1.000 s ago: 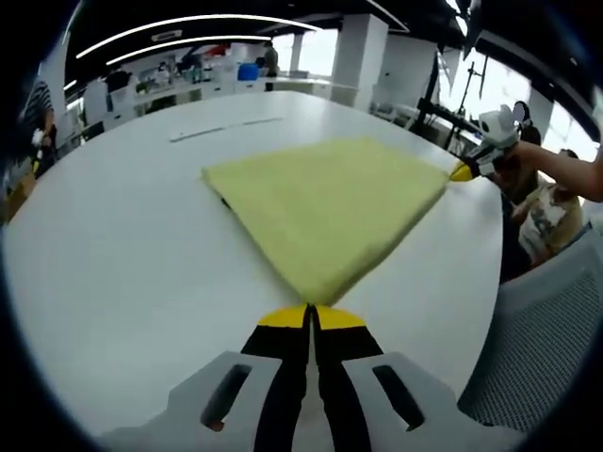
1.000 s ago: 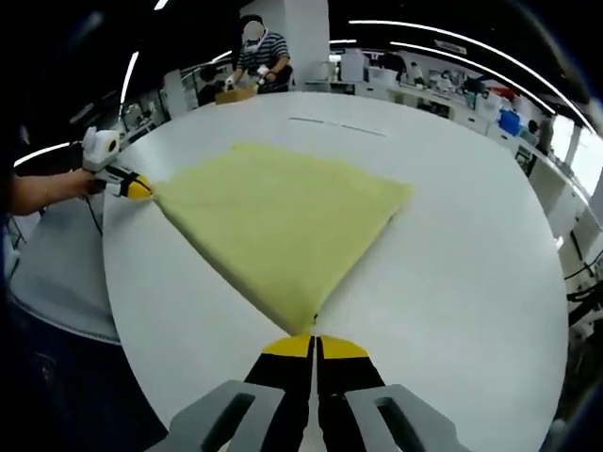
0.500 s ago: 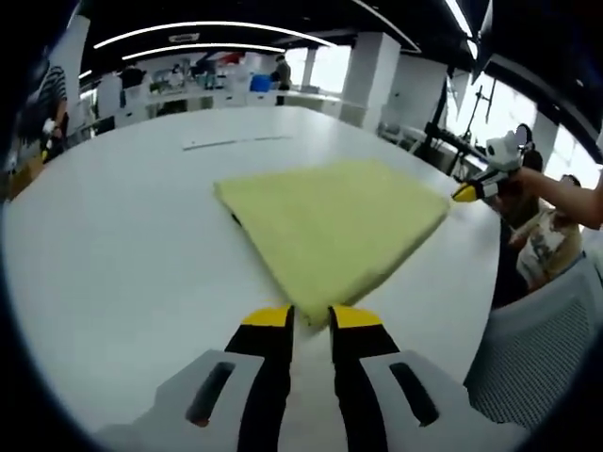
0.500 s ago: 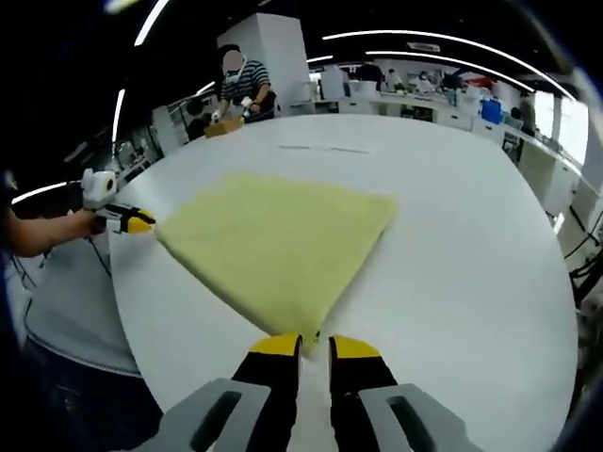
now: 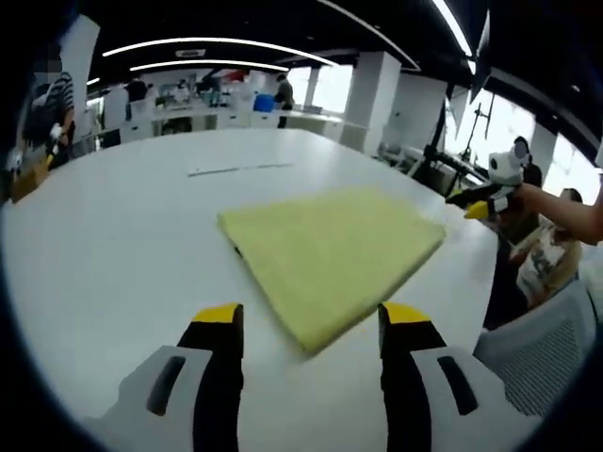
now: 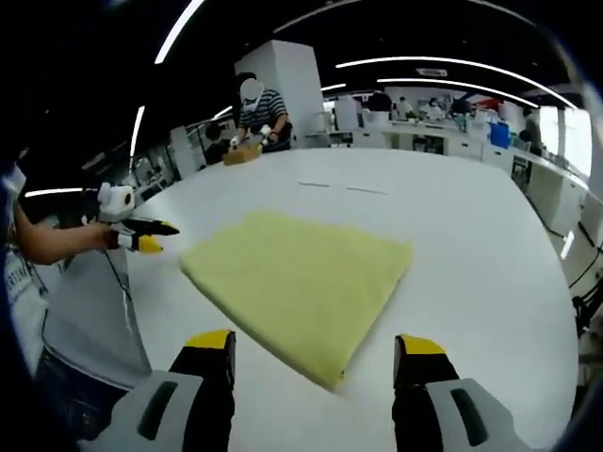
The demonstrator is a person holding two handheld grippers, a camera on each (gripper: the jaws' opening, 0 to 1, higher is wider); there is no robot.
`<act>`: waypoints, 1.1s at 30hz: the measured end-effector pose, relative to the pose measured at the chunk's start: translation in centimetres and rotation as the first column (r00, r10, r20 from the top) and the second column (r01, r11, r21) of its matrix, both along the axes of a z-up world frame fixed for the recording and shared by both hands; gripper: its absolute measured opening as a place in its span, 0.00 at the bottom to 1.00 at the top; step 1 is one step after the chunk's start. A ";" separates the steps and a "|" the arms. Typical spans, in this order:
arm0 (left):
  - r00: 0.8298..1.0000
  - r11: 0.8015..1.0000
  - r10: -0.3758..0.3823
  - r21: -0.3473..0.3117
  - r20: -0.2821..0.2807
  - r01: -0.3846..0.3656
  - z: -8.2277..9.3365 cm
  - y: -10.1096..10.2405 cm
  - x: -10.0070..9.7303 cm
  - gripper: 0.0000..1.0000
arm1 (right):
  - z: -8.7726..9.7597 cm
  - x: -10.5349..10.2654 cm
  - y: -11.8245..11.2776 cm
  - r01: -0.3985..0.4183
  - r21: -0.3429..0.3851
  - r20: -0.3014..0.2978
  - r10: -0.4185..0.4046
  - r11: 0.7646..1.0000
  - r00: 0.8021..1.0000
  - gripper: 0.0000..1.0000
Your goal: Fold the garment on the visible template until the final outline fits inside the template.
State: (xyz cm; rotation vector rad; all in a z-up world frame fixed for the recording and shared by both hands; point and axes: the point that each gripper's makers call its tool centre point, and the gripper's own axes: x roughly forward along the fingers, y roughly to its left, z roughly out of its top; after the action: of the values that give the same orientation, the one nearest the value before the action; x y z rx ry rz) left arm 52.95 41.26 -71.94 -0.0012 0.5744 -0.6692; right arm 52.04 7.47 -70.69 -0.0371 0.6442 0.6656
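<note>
The left tool [image 5: 311, 325], with its yellow-tipped black jaws spread wide and gripping nothing, is hovering just short of the nearest corner of the pale yellow folded fabric garment [image 5: 330, 250], which is lying flat on the white round tabletop [image 5: 113, 235] straight ahead of it. The right tool [image 6: 316, 348] is posed the same way, jaws parted and empty, with the garment [image 6: 301, 282] lying just beyond its tips, one corner pointing between them. Each tool is also appearing in the other's view, off to the side of the cloth: the right one [image 5: 476, 202] past the garment's far right corner, the left one [image 6: 146, 235] past its left corner, both clear of the fabric. With both tools open and apart from the cloth, the garment seems to be resting released in a compact squarish outline; no template marking can be made out beneath it. Farther out, a thin dark line [image 5: 236, 169] is lying on the tabletop beyond the garment.
</note>
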 end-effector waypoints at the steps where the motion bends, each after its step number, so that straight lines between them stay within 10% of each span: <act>1: 1.000 1.000 -0.004 -0.003 0.003 0.004 0.2 -0.1 -0.1 0.56 | 0.2 0.0 0.1 -0.002 0.005 0.005 0.002 1.000 1.000 0.69; 18: 0.994 1.000 -0.008 -0.017 0.109 0.010 2.8 -0.3 -0.8 0.89 | 3.0 -2.2 2.3 -0.052 0.038 0.084 0.049 0.998 0.995 0.99; 33: 0.991 1.000 -0.009 -0.012 0.136 0.011 3.2 -0.6 -1.8 0.99 | 2.7 -2.8 2.1 -0.038 0.025 0.111 0.035 0.999 0.993 0.99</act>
State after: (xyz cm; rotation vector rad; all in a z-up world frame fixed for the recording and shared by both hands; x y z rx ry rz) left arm 51.15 40.65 -68.70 0.0348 0.4394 -0.6773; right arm 49.19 9.54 -67.99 -0.0602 0.5292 0.7024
